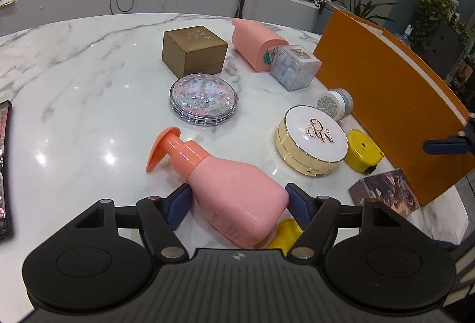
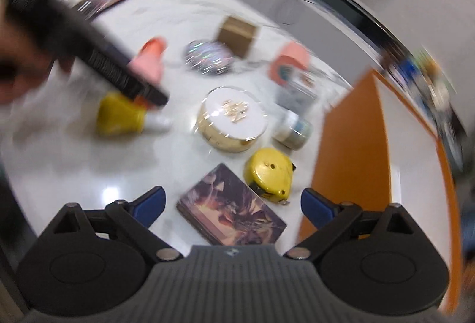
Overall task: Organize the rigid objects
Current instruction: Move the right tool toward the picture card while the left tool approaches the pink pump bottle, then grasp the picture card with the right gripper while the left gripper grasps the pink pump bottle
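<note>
My left gripper [image 1: 237, 199] is shut on a pink pump bottle [image 1: 231, 189] with an orange nozzle, lying on its side on the white marble table [image 1: 74, 91]. A yellow bottle [image 1: 285, 234] lies under it. My right gripper [image 2: 233, 204] is open and empty above a printed card box [image 2: 231, 210], with a yellow tape measure [image 2: 268, 171] just beyond. The right wrist view is blurred by motion. An orange box [image 1: 392, 103] stands at the right, open side seen in the right wrist view [image 2: 409, 150].
On the table: a gold box [image 1: 193, 50], a glitter compact [image 1: 202, 99], a second pink bottle [image 1: 255, 44], a clear cube [image 1: 295, 67], a small jar [image 1: 334, 103], a gold-rimmed white compact [image 1: 311, 142], a tape measure [image 1: 363, 150]. A phone [image 1: 4, 168] lies at the left edge.
</note>
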### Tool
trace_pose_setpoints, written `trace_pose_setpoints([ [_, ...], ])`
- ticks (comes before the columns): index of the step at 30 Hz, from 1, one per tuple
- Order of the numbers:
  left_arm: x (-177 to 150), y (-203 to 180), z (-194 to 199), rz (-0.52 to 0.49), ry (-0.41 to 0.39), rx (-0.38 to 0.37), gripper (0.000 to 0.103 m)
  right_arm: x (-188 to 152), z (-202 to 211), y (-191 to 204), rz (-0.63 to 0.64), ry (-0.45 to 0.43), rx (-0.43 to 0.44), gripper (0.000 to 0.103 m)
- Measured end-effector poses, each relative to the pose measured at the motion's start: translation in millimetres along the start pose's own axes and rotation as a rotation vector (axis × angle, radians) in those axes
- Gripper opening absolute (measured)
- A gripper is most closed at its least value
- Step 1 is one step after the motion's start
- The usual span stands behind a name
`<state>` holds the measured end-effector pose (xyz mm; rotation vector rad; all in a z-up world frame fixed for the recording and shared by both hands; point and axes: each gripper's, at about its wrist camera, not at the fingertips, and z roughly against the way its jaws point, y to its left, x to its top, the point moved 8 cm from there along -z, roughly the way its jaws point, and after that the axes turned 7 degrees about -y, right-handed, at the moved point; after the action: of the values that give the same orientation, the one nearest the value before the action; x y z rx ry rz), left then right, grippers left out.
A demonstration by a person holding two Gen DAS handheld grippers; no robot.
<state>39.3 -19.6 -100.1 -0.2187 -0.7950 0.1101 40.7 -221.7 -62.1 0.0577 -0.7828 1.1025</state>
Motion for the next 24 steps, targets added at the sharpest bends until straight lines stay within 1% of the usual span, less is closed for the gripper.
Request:
trace_pose_setpoints([
  [3, -1, 3, 3, -0.016, 0.021, -0.018, 0.079, -11, -5, -7, 0.064, 0.031, 0.070, 0.092],
  [4, -1, 4, 5, -0.020, 0.027, -0.020, 0.078, -13, -6, -10, 0.084, 0.036, 0.082, 0.091],
  [5, -1, 6, 7, -0.027, 0.032, -0.023, 0.078, -14, -8, -13, 0.097, 0.037, 0.089, 0.088],
  [6, -2, 8, 8, -0.031, 0.036, -0.023, 0.077, -15, -8, -15, 0.118, 0.030, 0.106, 0.088],
  [8, -2, 11, 10, -0.046, 0.044, -0.020, 0.078, -15, -10, -16, 0.122, 0.031, 0.145, 0.088],
  [10, -2, 14, 13, -0.067, 0.049, -0.011, 0.078, -15, -13, -13, 0.122, 0.042, 0.183, 0.088],
  [12, -2, 15, 15, -0.091, 0.049, -0.007, 0.078, -15, -17, -8, 0.155, 0.054, 0.204, 0.086],
  [13, -3, 16, 16, -0.099, 0.048, -0.005, 0.078, -16, -20, -7, 0.174, 0.061, 0.215, 0.083],
  [14, -3, 17, 17, -0.103, 0.046, -0.005, 0.078, -16, -23, -6, 0.182, 0.071, 0.227, 0.076],
  [15, -4, 18, 18, -0.103, 0.045, -0.008, 0.078, -17, -26, -6, 0.185, 0.086, 0.244, 0.072],
  [17, -4, 19, 19, -0.096, 0.045, -0.016, 0.078, -17, -32, -7, 0.194, 0.103, 0.257, 0.072],
  [19, -4, 20, 20, -0.095, 0.043, -0.021, 0.078, -16, -38, -10, 0.183, 0.105, 0.284, 0.072],
  [22, -3, 20, 20, -0.098, 0.042, -0.021, 0.078, -14, -44, -16, 0.124, 0.131, 0.322, 0.073],
  [24, -3, 20, 20, -0.098, 0.042, -0.021, 0.078, -14, -47, -18, 0.082, 0.168, 0.312, 0.072],
])
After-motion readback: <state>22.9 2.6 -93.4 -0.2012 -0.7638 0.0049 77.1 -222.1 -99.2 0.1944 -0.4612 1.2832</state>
